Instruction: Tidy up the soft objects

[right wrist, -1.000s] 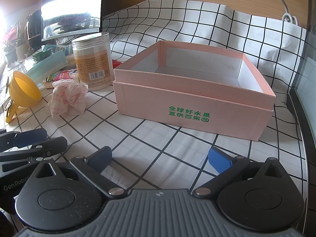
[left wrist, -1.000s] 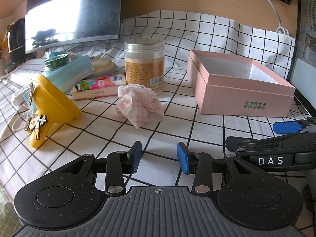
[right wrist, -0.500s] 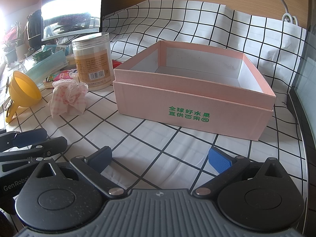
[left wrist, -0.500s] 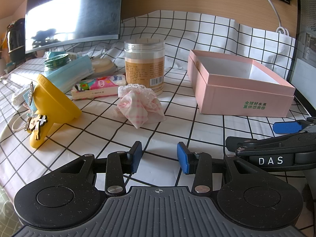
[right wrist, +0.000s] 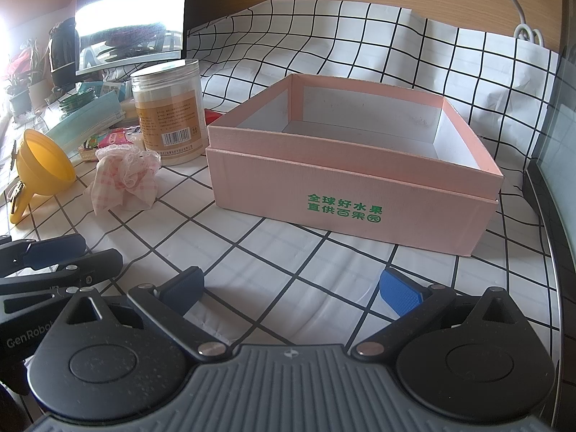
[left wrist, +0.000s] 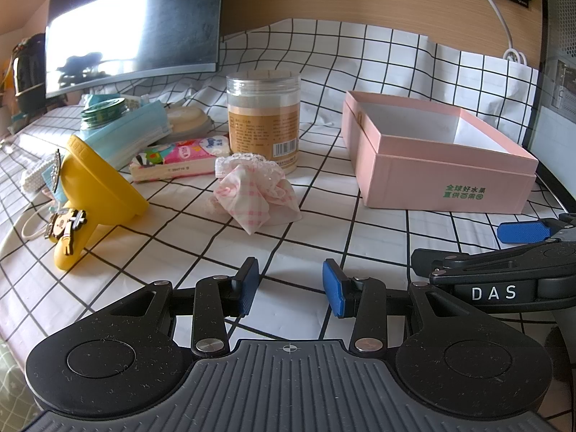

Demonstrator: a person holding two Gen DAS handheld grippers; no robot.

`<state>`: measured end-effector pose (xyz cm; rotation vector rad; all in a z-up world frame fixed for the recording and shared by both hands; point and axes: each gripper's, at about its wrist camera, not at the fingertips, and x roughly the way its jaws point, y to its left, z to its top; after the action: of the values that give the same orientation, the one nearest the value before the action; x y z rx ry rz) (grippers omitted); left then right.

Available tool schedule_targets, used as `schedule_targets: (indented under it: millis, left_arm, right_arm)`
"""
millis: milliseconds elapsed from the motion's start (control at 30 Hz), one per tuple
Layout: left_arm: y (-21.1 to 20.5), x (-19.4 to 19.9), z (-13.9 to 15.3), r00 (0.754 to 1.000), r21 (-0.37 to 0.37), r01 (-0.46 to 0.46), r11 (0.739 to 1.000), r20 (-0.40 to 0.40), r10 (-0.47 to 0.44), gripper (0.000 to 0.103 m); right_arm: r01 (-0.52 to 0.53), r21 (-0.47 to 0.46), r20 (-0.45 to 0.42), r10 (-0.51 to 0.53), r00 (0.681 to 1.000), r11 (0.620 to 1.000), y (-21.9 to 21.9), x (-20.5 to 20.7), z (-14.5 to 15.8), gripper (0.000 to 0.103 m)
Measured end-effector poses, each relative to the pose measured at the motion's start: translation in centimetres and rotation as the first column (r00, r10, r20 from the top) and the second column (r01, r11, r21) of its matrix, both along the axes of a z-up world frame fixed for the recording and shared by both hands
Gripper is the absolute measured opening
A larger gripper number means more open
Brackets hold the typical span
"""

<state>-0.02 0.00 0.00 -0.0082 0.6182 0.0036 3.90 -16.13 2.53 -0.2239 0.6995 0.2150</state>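
A white tablecloth w/ black grid point(left wrist: 378, 237) covers the desk and runs up the wooden back wall; a dark monitor point(left wrist: 133, 25) is seen at rear left. The left gripper point(left wrist: 289, 284) is held low over the cloth, its blue pads parted by a moderate gap, nothing between them. The right gripper point(right wrist: 291, 288) is spread much wider, also w/ nothing held; its blue-tipped finger shows at the right edge of the left wrist view.

The pink checked cloth scrunchie w/ lace trim point(left wrist: 255, 190) lies crumpled on the cloth, ahead of the left gripper and slightly left of its centre line, well apart from the pads. In the right wrist view the same scrunchie point(right wrist: 124, 176) sits far left, ahead of the left gripper, not in line w/ the right one. It is found just in front of a clear plastic jar w/ orange label point(left wrist: 262, 118), near a tissue pack point(left wrist: 180, 158) and right of a yellow funnel point(left wrist: 97, 187). A blue face-mask stack point(left wrist: 133, 133) rests behind the funnel.

An open pink box w/ green print point(right wrist: 352, 194) stands straight ahead of the right gripper, apart from the scrunchie, its white interior showing nothing inside.
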Motion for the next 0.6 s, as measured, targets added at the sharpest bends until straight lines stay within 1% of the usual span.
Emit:
schedule_targets:
  millis: [367,433,500,533,600]
  left_arm:
    - [0.0,0.1,0.2,1.000,0.012,0.009,1.000,-0.011,-0.009,0.044]
    - [0.4,0.4,0.5,0.999,-0.004,0.021,1.000,-0.037,-0.021,0.044]
    - [1.1,1.2,1.0,0.997,-0.037,0.031,0.999,-0.076,-0.034,0.042]
    - [1.5,1.5,1.2,0.995,-0.059,0.036,0.998,-0.096,-0.042,0.039]
    - [3.0,2.4,1.6,0.986,-0.127,0.042,0.991,-0.152,-0.062,0.033]
  right_arm:
    - [-0.010,-0.002,-0.010,0.010,1.000,1.000,-0.3,-0.2,0.1,0.103]
    - [-0.021,-0.012,-0.059,0.020,0.998,1.000,-0.3,0.3,0.5,0.103]
    - [-0.036,-0.031,-0.131,0.031,0.991,0.999,0.2,1.3,0.8,0.103]
    - [-0.042,-0.042,-0.163,0.035,0.986,0.998,0.4,1.7,0.9,0.103]
    - [-0.051,-0.052,-0.204,0.039,0.978,0.997,0.6,2.1,0.9,0.103]
